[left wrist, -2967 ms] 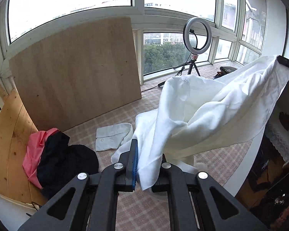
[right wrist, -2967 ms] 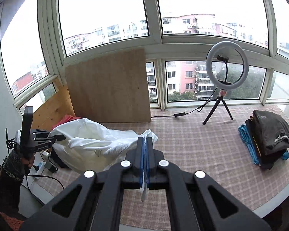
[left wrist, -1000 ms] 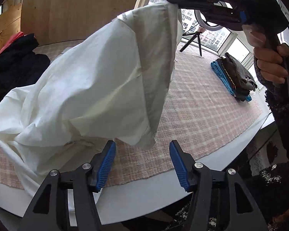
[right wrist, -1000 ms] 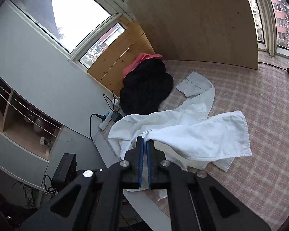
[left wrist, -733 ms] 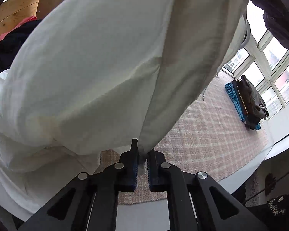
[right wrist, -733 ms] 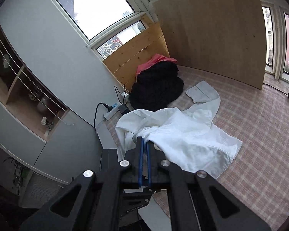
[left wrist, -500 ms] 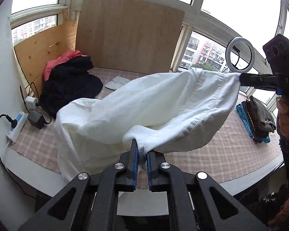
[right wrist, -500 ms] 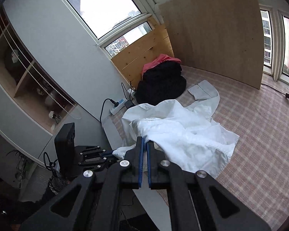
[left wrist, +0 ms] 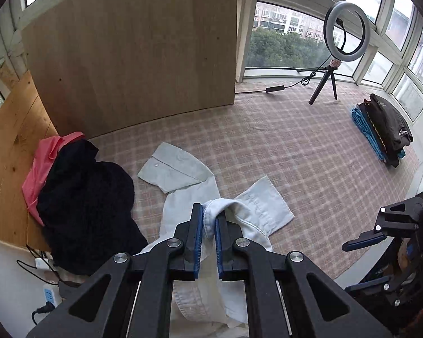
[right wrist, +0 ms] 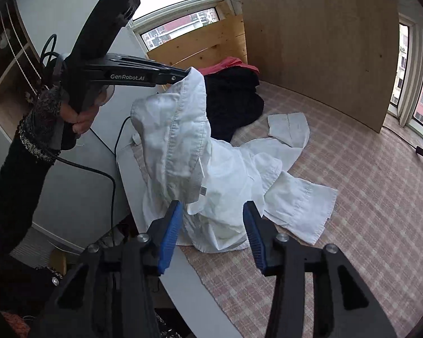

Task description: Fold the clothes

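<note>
A white shirt (left wrist: pixel 183 174) lies crumpled on the checked table cover, with one part hanging over the near edge. My left gripper (left wrist: pixel 208 217) is shut on a fold of the shirt and holds it up; in the right wrist view the left gripper (right wrist: pixel 187 73) lifts the shirt (right wrist: pixel 183 140) above the table's left end. My right gripper (right wrist: pixel 211 219) is open and empty, its blue pads (right wrist: pixel 170 233) on either side of the hanging cloth without holding it. It also shows at the right edge of the left wrist view (left wrist: pixel 363 242).
A black and pink clothes pile (left wrist: pixel 79 191) lies at the left by the wooden board (left wrist: pixel 127 50). A folded stack of dark and blue clothes (left wrist: pixel 380 129) sits at the far right. A ring light on a tripod (left wrist: pixel 344 36) stands at the back. A power strip (left wrist: pixel 49 295) hangs at the left edge.
My right gripper has opened and let go of the shirt. The shirt has dropped onto the table and now hangs only from my left gripper, which stays shut on it.
</note>
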